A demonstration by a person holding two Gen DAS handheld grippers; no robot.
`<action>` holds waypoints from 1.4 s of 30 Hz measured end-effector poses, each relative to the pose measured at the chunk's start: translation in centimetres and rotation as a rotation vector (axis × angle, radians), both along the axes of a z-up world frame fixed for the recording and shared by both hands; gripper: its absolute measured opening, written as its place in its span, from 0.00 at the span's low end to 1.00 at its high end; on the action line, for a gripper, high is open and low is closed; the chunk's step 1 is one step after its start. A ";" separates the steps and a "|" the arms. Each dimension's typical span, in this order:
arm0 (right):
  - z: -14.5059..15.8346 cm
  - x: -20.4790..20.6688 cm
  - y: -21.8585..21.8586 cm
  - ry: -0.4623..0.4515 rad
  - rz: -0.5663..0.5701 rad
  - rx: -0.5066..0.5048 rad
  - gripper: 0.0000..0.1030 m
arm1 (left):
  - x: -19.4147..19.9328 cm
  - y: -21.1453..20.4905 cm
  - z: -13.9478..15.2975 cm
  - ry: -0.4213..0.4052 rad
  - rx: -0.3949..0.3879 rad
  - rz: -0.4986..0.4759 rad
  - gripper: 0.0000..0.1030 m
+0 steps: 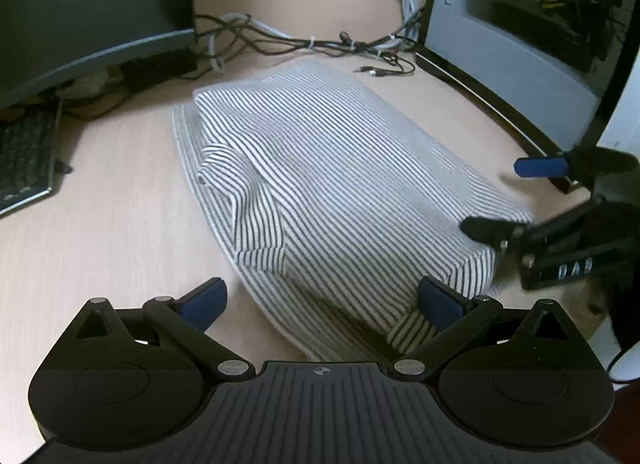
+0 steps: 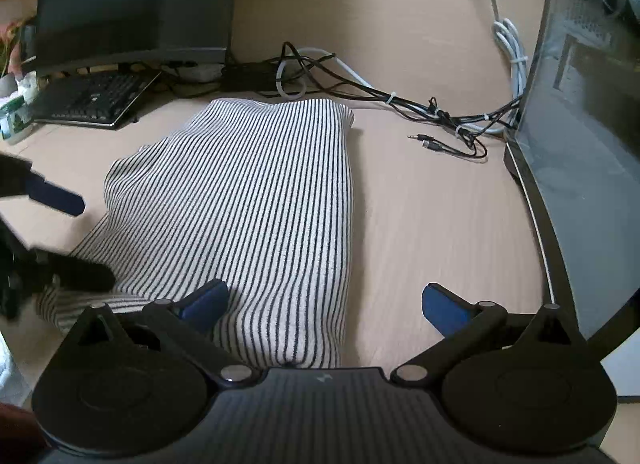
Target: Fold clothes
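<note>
Striped shirt (image 1: pixel 320 183) lies folded mid-frame on tabletop (image 1: pixel 100 244); my left hand-held gripper (image 1: pixel 320 304) and right hand-held gripper (image 2: pixel 324 304) gape wide, empty; I'd pinch only the near hem, evenly, if folding again.

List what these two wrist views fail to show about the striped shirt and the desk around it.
- Striped shirt, near edge: hidden by the gripper body in both views.
- Layers folded underneath: covered by the top layer.
- Right gripper in the left wrist view: blurred, so contact with the cloth is unclear.
- Keyboard lettering: too small in the right wrist view.
- Monitor: cut off by the top edge.
</note>
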State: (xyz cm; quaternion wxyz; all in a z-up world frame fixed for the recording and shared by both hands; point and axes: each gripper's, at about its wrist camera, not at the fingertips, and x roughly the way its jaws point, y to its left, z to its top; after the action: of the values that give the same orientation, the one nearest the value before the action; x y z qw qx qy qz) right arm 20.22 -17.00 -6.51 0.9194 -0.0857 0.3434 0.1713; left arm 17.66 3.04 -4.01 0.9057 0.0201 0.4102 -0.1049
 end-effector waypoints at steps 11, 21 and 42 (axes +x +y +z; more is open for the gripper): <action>2.6 -3.4 0.1 -0.189 0.219 -0.005 0.83 | -2.2 6.2 2.3 -0.007 -0.067 0.253 1.00; 1.1 -4.1 3.9 -0.092 0.433 -0.167 0.44 | -4.4 3.6 3.7 -0.043 -0.011 0.129 1.00; 0.8 1.6 3.7 0.203 0.415 0.119 0.55 | -5.1 2.2 1.7 0.018 0.023 0.014 1.00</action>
State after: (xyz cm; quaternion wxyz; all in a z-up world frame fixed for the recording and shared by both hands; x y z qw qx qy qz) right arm 21.86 -13.30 -5.68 0.8287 -0.0826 0.3987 0.3842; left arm 12.55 5.28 -2.26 0.9025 0.0269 0.4195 -0.0942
